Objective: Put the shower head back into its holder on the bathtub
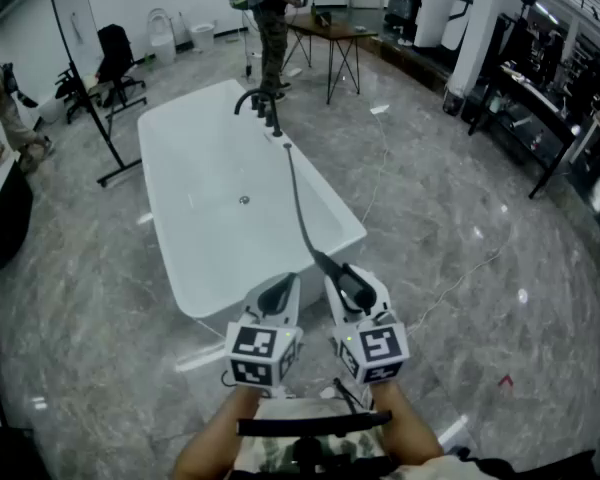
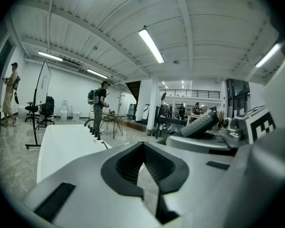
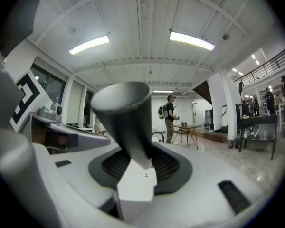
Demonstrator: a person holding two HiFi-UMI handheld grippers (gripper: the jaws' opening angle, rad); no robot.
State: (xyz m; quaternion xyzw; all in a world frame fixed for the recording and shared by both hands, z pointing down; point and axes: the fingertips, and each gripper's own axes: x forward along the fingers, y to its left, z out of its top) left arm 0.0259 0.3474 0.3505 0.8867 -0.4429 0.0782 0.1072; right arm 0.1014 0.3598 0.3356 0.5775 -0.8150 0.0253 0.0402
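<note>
A white bathtub (image 1: 205,286) stands on the marble floor ahead of me, its dark faucet and fittings (image 1: 261,106) on the far rim. From that rim a dark hose (image 1: 298,206) runs back to the dark shower head (image 1: 346,278), which my right gripper (image 1: 353,288) is shut on, over the tub's near right corner. In the right gripper view the shower head (image 3: 126,120) rises from between the pads of that gripper (image 3: 137,169). My left gripper (image 1: 277,294) hangs beside it, shut and empty (image 2: 143,169). The left gripper view catches the shower head (image 2: 199,124) at the right.
A person with a backpack (image 1: 270,23) stands past the tub's far end, next to a small table (image 1: 332,36). A whiteboard on a stand (image 1: 92,78) and an office chair (image 1: 115,58) are at the back left. A thin cable (image 1: 450,286) lies on the floor at the right.
</note>
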